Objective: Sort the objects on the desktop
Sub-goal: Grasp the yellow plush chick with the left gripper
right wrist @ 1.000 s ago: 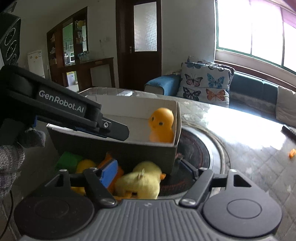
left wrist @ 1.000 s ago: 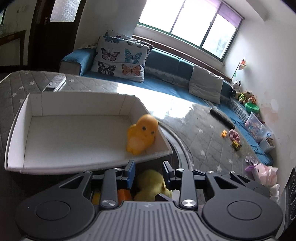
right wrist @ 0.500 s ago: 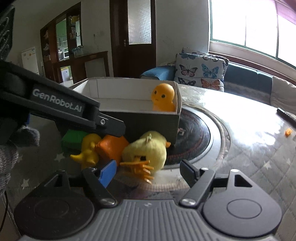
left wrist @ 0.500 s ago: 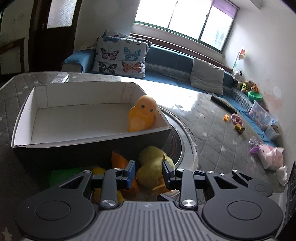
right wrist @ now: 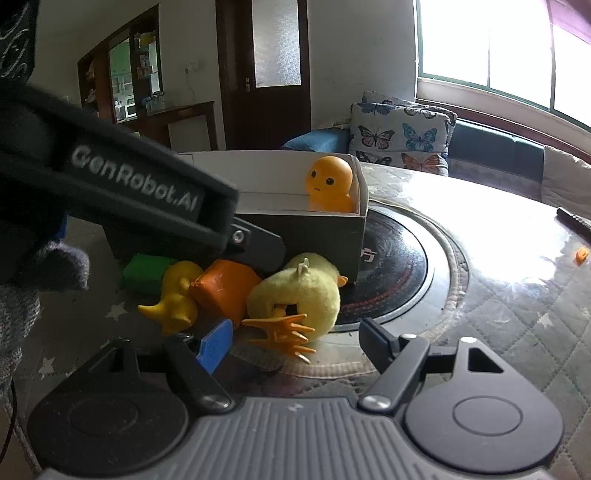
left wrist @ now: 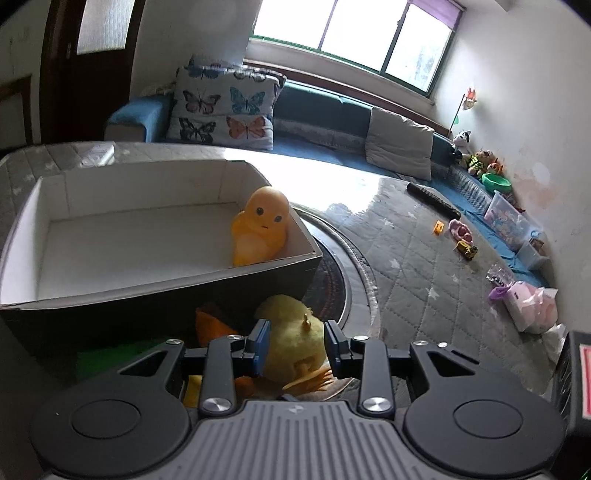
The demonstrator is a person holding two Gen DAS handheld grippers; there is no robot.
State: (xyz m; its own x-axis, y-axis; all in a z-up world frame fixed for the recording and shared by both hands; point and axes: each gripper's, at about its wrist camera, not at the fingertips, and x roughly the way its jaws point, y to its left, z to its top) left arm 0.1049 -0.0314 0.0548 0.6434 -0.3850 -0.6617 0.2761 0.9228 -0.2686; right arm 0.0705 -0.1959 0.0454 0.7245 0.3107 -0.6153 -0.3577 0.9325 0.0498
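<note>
Yellow plush duck [left wrist: 291,339] lies on the table against the box's [left wrist: 155,295] near wall; my left gripper [left wrist: 297,341] brackets it, contact not confirmable. My right gripper [right wrist: 295,341] hangs spread, empty, near its feet, presumably clearing the lift into the box.

I am working in a home, in its living room. A long blue sofa [left wrist: 325,110] runs under a wide window [left wrist: 354,33], with butterfly cushions [left wrist: 225,107] and a grey pillow [left wrist: 399,147] on it. Plush toys [left wrist: 480,158] and toy bins [left wrist: 506,218] sit at the sofa's far end. A quilted star-print cover lies on the table [left wrist: 413,266]. Through the right wrist camera I see a wooden door [right wrist: 277,70] and, past it, a sideboard [right wrist: 177,118] and kitchen shelves [right wrist: 122,85].
</note>
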